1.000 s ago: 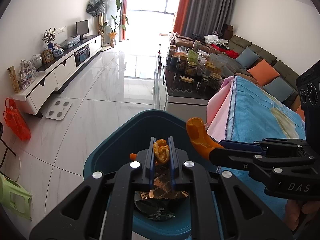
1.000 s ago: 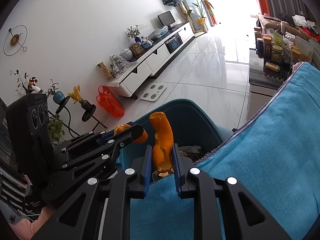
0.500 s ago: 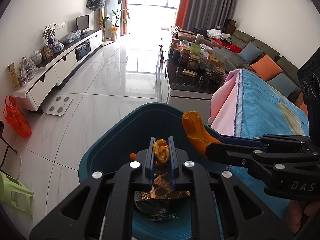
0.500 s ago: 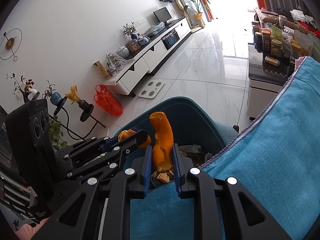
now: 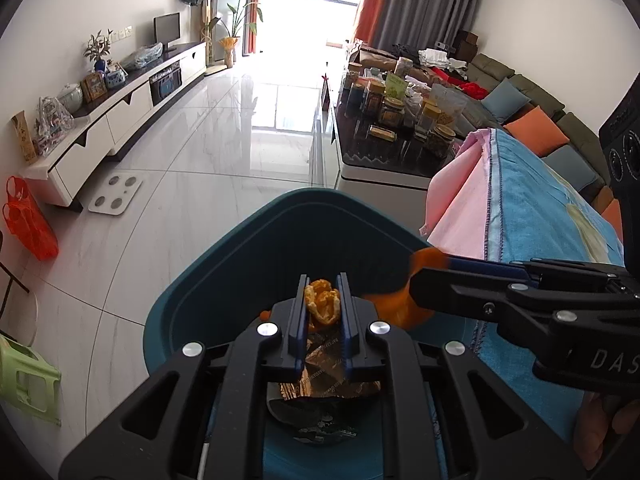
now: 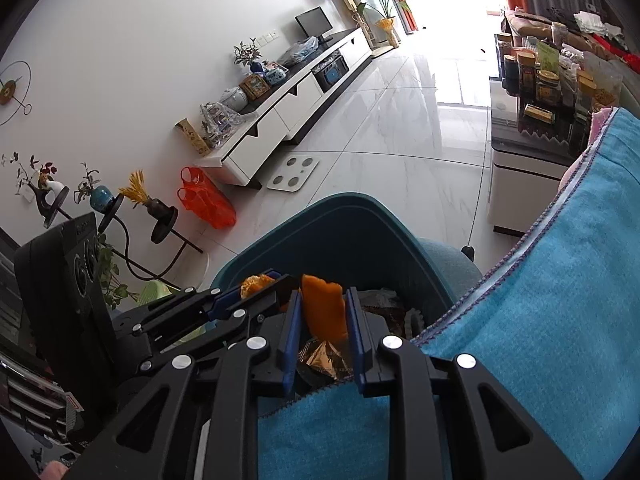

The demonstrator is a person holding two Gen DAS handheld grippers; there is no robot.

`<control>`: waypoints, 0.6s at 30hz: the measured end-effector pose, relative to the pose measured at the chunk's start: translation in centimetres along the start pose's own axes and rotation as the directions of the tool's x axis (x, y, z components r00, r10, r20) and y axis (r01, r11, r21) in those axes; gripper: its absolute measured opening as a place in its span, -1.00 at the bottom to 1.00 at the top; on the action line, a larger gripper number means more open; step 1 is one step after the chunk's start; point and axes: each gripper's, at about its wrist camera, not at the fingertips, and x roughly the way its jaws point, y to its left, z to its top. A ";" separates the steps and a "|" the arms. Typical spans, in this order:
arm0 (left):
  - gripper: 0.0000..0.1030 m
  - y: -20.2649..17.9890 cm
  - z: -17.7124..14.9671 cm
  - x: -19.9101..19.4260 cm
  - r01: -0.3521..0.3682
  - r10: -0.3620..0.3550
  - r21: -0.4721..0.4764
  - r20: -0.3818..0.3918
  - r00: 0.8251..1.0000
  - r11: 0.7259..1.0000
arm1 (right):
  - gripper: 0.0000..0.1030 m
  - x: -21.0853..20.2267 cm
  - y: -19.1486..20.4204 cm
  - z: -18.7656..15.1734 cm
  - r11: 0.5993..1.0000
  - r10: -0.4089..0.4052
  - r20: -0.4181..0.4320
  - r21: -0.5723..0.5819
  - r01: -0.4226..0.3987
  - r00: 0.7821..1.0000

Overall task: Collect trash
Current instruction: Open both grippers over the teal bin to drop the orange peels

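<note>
My left gripper (image 5: 322,307) clamps a crumpled orange peel (image 5: 321,306) over the teal bin (image 5: 224,280); my right gripper (image 6: 322,311) pinches a longer peel strip (image 6: 323,307) above it.

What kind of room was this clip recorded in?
Most likely a home living room: a long low white TV cabinet carrying a small dark screen runs along the left wall, a grey-green sofa with orange and blue cushions lines the right, and tall curtained windows close the far end.
</note>
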 end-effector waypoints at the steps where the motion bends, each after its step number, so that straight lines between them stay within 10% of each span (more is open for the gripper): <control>1: -0.74 0.2 0.0 0.1 0.002 -0.002 -0.005 -0.003 1.000 1.000 | -0.61 0.1 -0.1 0.1 1.000 -0.001 -0.001 0.006 0.001 1.000; 10: -0.17 1.1 -0.3 -0.5 0.010 -0.010 -0.036 0.012 1.000 0.999 | -0.56 -0.7 -0.8 -0.2 0.999 0.014 0.032 0.032 -0.015 0.999; 18: 0.65 0.3 -1.7 -5.3 -0.027 0.026 0.006 0.147 0.989 1.000 | 0.01 -4.9 -1.7 -2.4 0.999 0.008 0.144 0.044 -0.014 0.990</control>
